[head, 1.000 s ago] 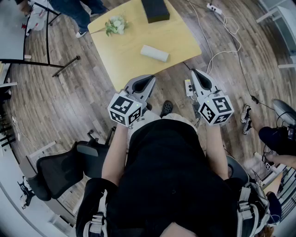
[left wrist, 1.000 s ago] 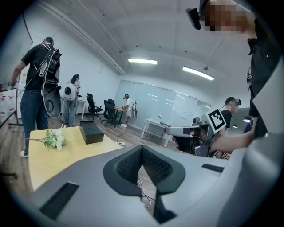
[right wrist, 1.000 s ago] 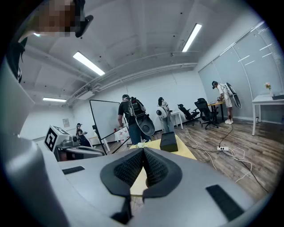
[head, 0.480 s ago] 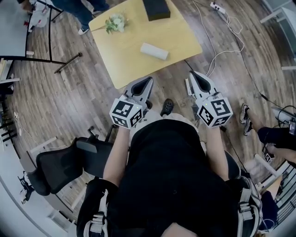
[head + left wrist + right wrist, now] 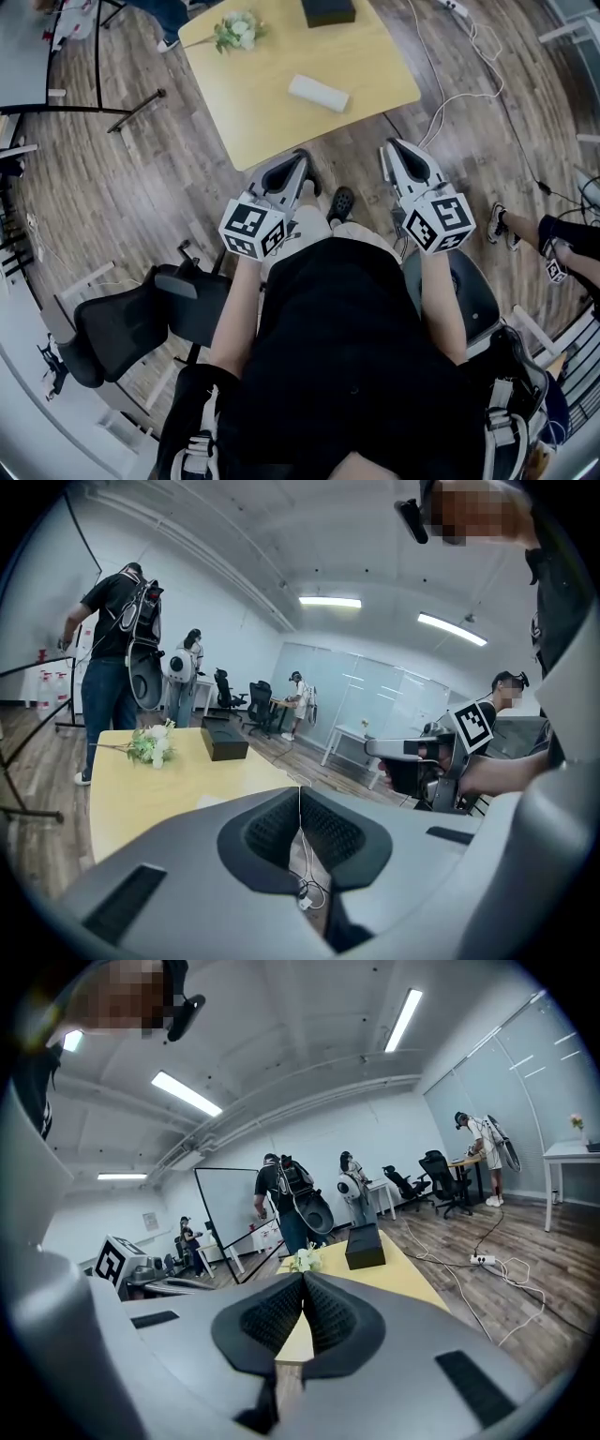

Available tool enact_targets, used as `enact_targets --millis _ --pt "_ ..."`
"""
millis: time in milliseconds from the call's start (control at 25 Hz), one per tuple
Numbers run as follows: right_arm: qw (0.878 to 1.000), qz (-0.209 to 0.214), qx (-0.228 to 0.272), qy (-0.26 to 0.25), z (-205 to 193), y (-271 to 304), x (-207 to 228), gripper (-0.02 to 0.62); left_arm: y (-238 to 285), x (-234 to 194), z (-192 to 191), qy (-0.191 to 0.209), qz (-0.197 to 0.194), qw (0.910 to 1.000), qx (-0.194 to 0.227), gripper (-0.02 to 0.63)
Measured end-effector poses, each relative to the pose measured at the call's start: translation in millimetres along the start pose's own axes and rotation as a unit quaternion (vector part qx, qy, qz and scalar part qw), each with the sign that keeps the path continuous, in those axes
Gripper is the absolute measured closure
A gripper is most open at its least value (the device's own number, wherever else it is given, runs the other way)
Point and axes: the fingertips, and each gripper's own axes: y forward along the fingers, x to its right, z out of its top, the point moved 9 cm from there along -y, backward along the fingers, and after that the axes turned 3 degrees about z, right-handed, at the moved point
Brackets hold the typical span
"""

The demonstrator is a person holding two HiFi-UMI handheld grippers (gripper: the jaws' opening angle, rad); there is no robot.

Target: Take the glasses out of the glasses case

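Two grippers hang close to the person's body, short of the near edge of the yellow table (image 5: 272,122). The left gripper (image 5: 298,161) and the right gripper (image 5: 395,150) each have their jaws pressed together on nothing, as each gripper's own view shows. By that reading the task is at its very start, with the approach not yet made.

One black box (image 5: 328,9) sits at the table's far edge. One white oblong item (image 5: 319,93) lies nearer, toward the right. Which of the two is the glasses case cannot be told, though the black box looks the likelier. One bunch of white flowers (image 5: 234,31) lies at the far left. No glasses show.

The next move likely calls for reaching both grippers forward over the table and parting the jaws. One gripper would then steady the case while the other lifts its lid.
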Motion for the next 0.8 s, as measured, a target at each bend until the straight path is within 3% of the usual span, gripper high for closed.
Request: enact_targets --millis 360,800 --pt "1.000 -0.022 -0.018 -0.006 21 55 4 0.578 48 -60 32 0.002 -0.041 0.9991 -0.014 0.583" --pt "0.996 -0.076 -0.036 0.010 59 124 21 0.578 115 -136 93 0.049 -0.104 0.9927 -0.037 0.581"
